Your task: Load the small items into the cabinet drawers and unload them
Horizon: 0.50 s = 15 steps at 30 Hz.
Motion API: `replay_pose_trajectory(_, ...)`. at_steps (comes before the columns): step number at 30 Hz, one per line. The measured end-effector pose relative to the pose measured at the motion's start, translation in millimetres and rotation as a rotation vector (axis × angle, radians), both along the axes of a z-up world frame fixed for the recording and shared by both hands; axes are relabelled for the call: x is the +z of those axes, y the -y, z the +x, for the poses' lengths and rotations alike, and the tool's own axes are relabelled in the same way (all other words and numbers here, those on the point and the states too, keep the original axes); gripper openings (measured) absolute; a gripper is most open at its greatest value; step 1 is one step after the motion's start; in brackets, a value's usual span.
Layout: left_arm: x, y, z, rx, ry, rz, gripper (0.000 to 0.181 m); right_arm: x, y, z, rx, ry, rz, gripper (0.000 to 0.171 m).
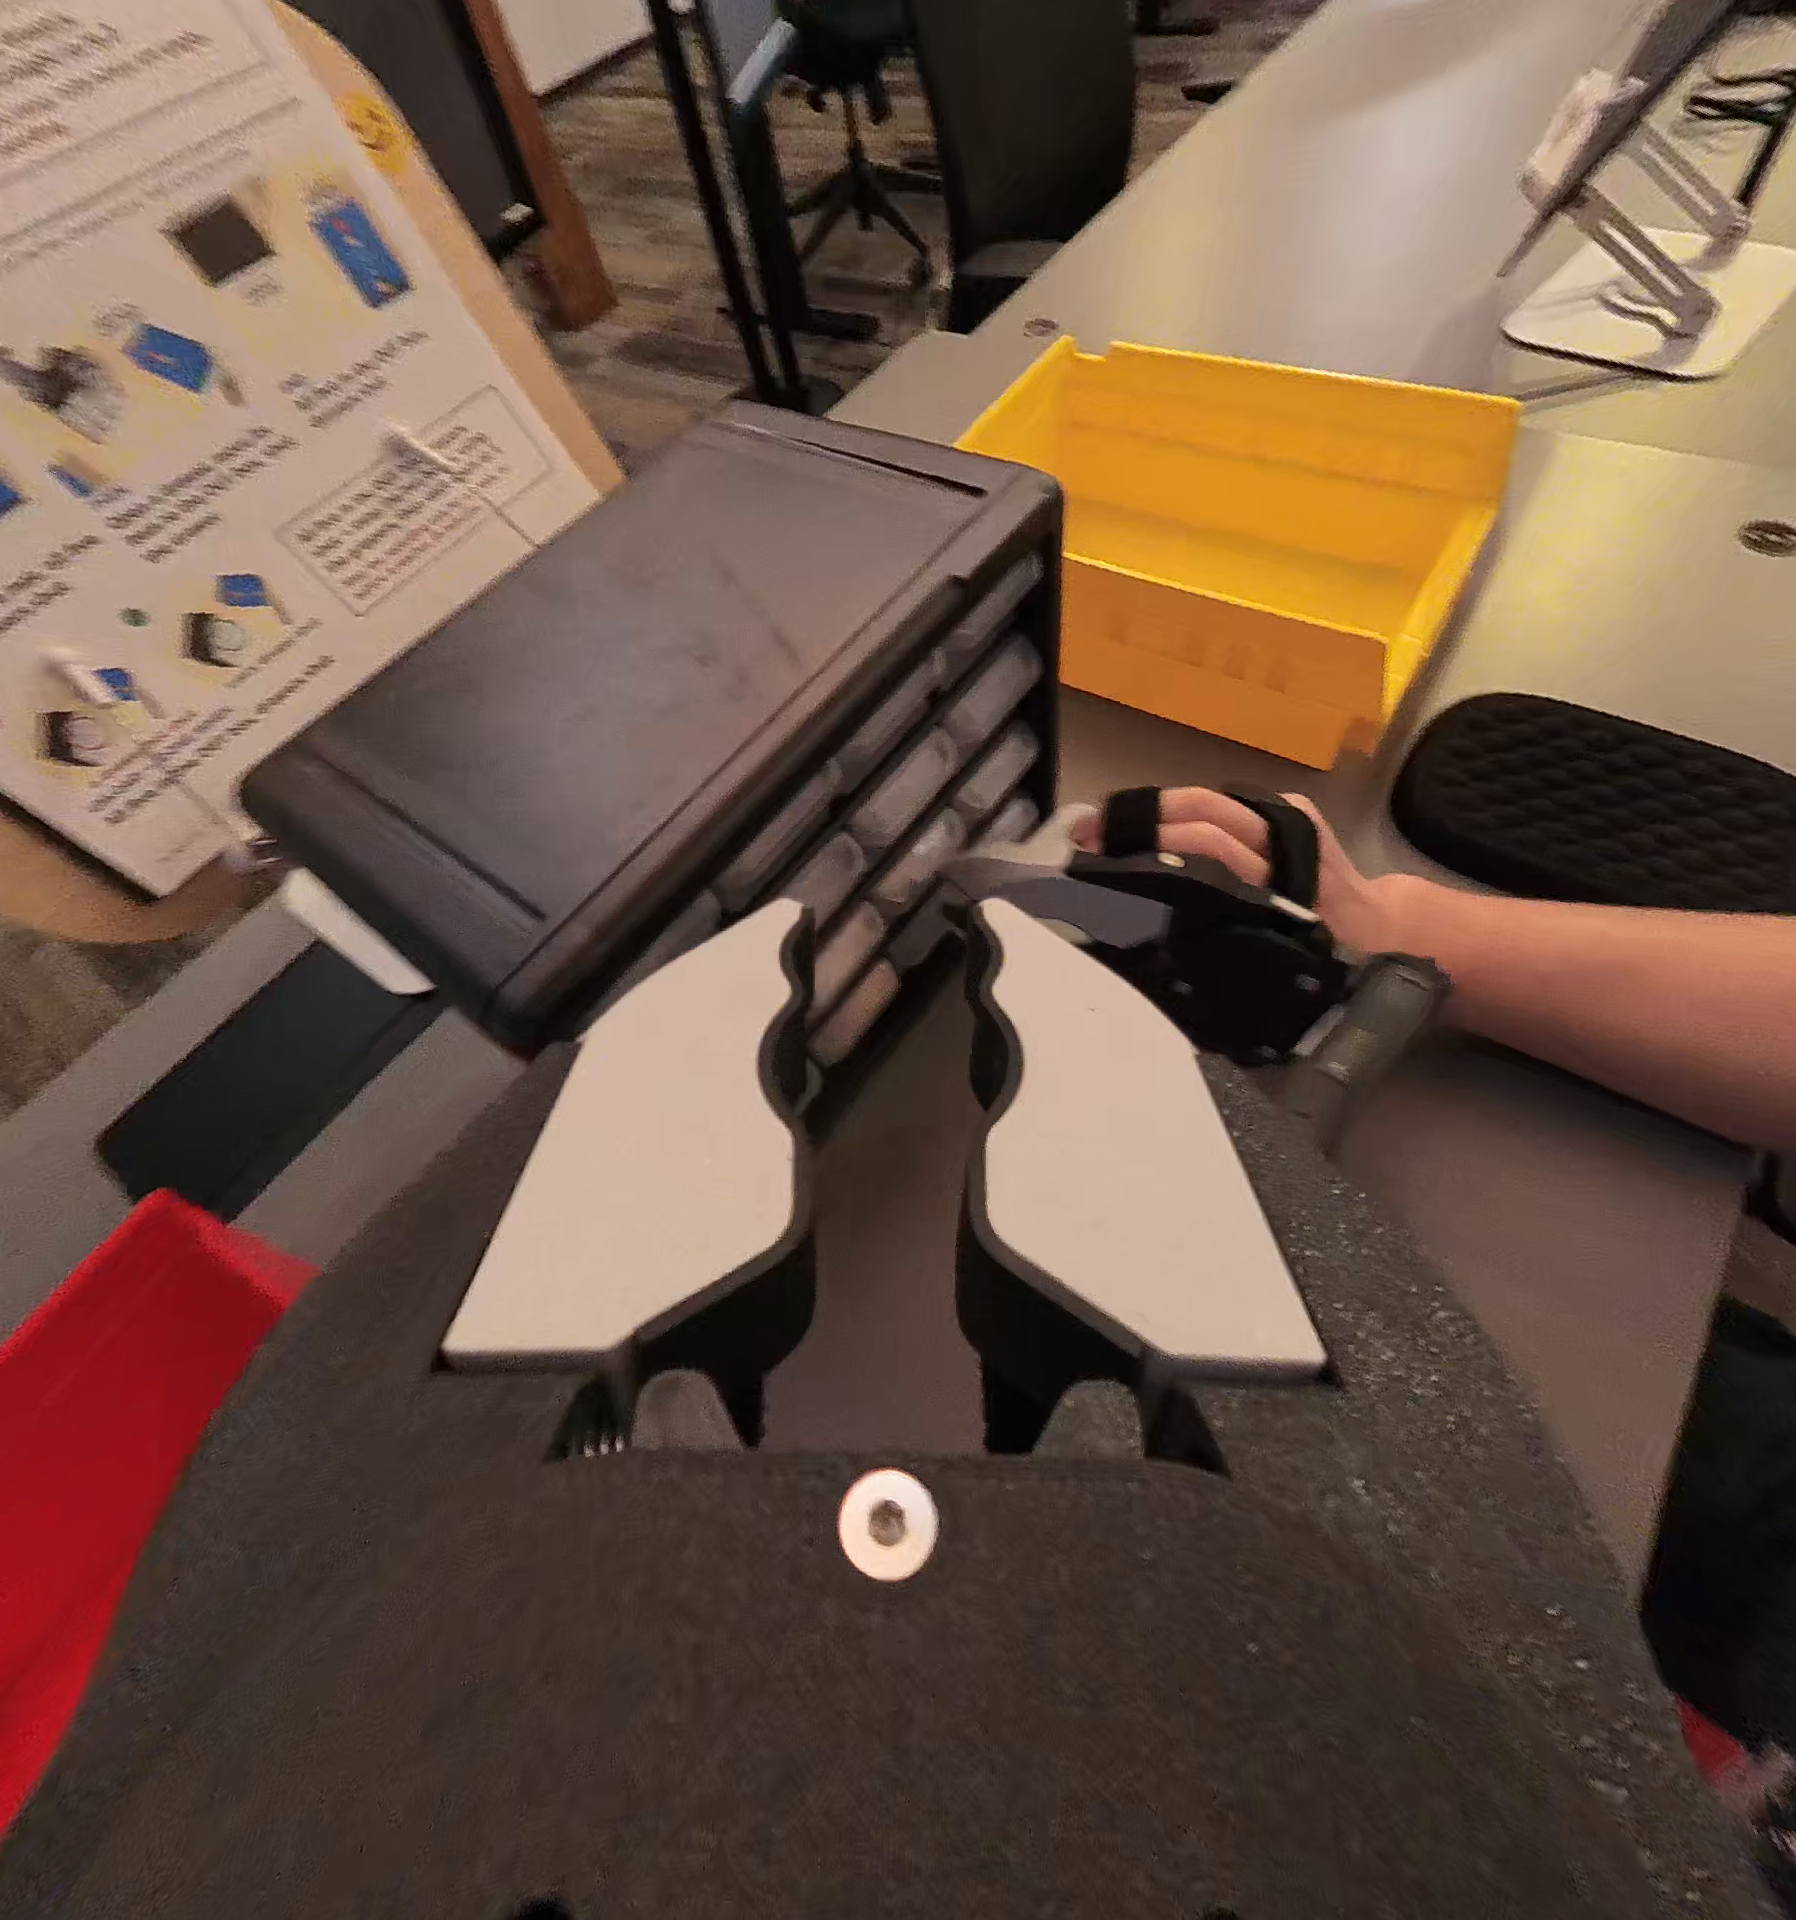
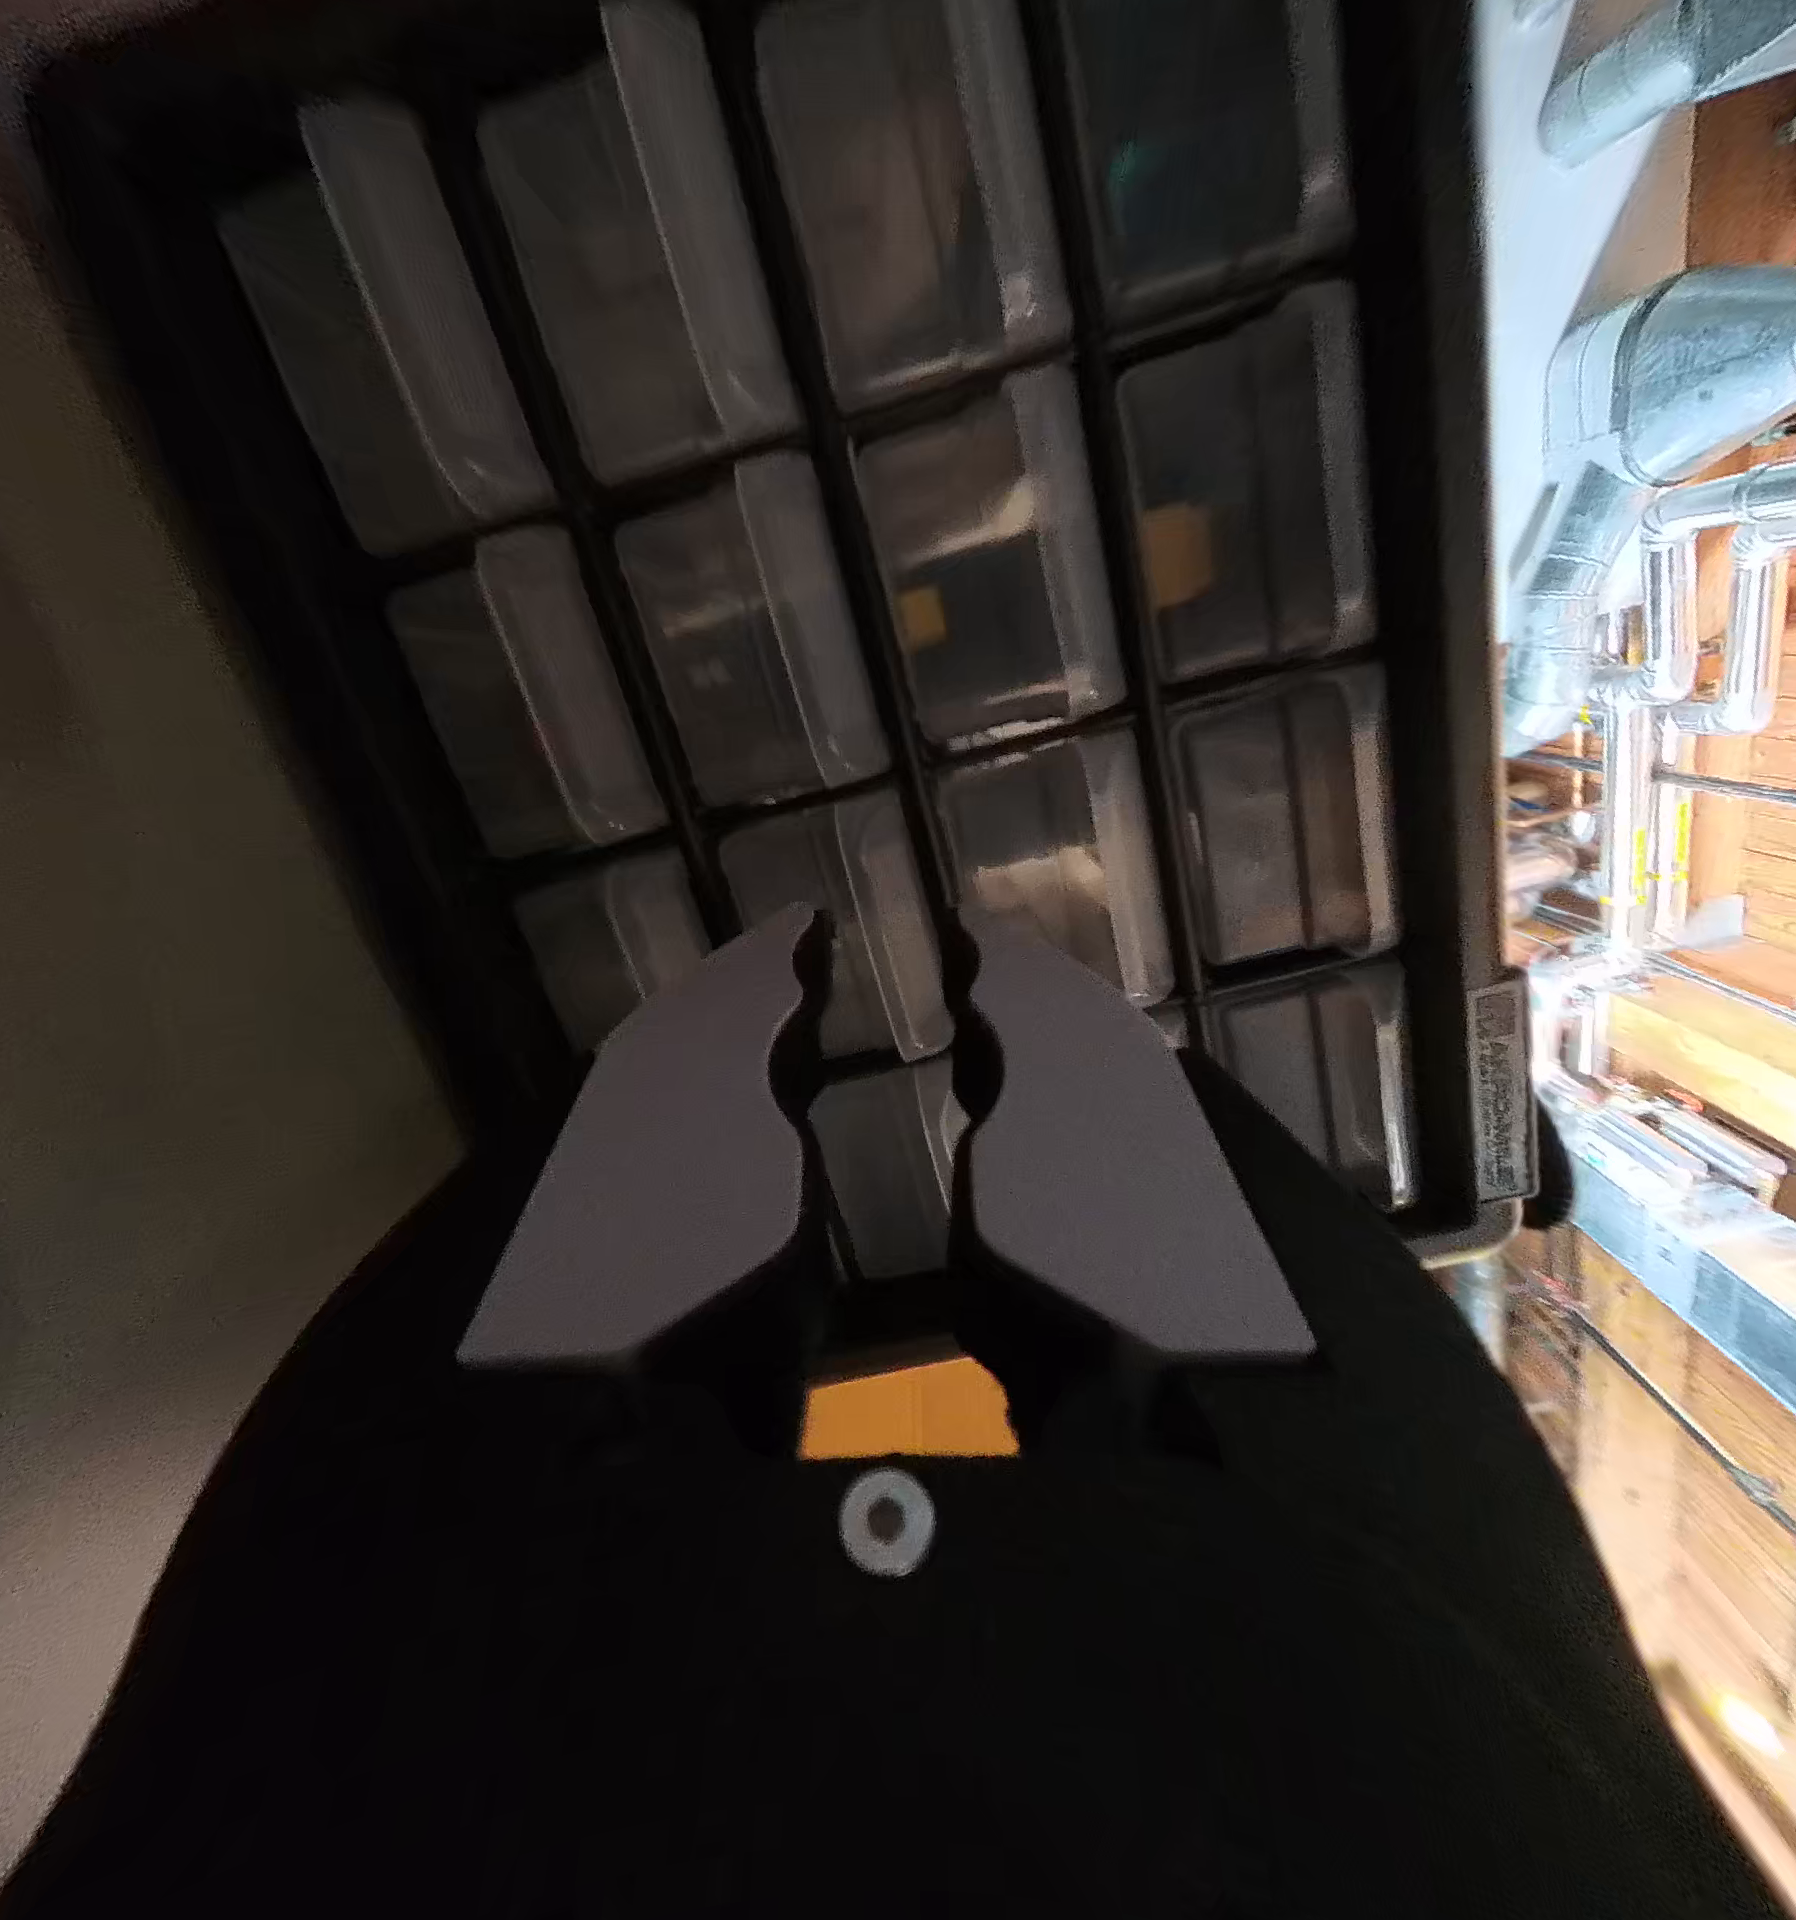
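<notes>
The black cabinet (image 1: 665, 665) with several clear drawers stands on the desk; its drawer fronts (image 2: 728, 623) fill the right wrist view, turned sideways. Small yellow items (image 2: 1174, 551) show dimly through some drawers. My left gripper (image 1: 889, 935) is open and empty, hovering just in front of the cabinet's near corner. My right gripper (image 2: 894, 935) is open and turned on its side, close to a low drawer whose handle ridge (image 2: 904, 935) lies between the fingers. In the left wrist view the right gripper (image 1: 987, 868), held by a hand, points at the bottom drawers.
An empty yellow bin (image 1: 1258, 540) sits behind the cabinet on the right. A red bin (image 1: 52, 1475) is at the lower left. A printed sheet on a board (image 1: 177, 416) leans at the left. A black padded rest (image 1: 1611, 800) and a monitor stand (image 1: 1663, 291) are at the right. Tip to tip, the grippers are about 20 cm apart. The right tips stand about 12 cm off the black cabinet (image 1: 665, 665).
</notes>
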State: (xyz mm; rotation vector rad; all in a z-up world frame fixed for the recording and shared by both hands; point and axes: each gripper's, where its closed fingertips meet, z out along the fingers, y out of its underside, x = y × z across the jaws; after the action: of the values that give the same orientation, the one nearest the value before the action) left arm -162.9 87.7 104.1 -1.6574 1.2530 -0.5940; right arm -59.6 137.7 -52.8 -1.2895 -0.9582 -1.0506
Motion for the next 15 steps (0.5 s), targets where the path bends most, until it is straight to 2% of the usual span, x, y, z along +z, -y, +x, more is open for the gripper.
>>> replay_pose_trajectory(3,6,-15,-13,0.115,0.081,0.081,0.030,0,16,-17,0.122,-0.124,-0.032,0.022)
replay_pose_trajectory(5,-2,-19,-15,0.150,0.141,0.097,0.032,10,25,-21,0.153,-0.205,-0.016,0.023)
replay_pose_trajectory(8,-26,-21,-5,0.153,0.229,0.048,0.037,29,33,-15,0.141,-0.300,0.036,0.023)
replay_pose_trajectory(11,-52,-42,-3,0.264,0.290,0.086,0.041,40,38,-11,0.138,-0.391,0.068,0.024)
replay_pose_trajectory(15,-88,-54,-9,0.359,0.387,0.138,0.041,47,44,-7,0.135,-0.371,0.111,0.025)
